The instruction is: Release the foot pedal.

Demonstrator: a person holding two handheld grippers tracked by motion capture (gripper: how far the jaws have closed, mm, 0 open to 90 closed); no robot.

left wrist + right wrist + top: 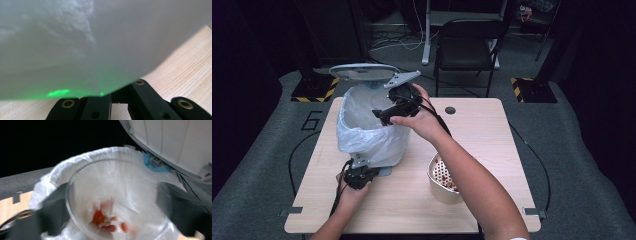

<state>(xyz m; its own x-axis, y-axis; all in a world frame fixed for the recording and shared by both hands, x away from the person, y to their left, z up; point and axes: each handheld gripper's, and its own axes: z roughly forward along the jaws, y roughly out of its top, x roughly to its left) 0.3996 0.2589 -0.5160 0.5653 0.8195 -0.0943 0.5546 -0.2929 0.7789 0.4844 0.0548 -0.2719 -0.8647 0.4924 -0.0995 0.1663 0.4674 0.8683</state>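
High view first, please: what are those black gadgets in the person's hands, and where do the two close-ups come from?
There is no robot here. A person works at a wooden table with a hand-held tool in each hand. Each tool has two black fingers and its own small camera. The high view looks down from above. The close-ups look along each tool's fingers.

On the table stand a bin lined with a white bag, its lid up, and a bowl with a dotted red pattern inside.

The left gripper rests shut at the foot of the bin. The right gripper is above the bin's mouth. A clear cup with red bits sits between its fingers. The blur hides whether they press on it.
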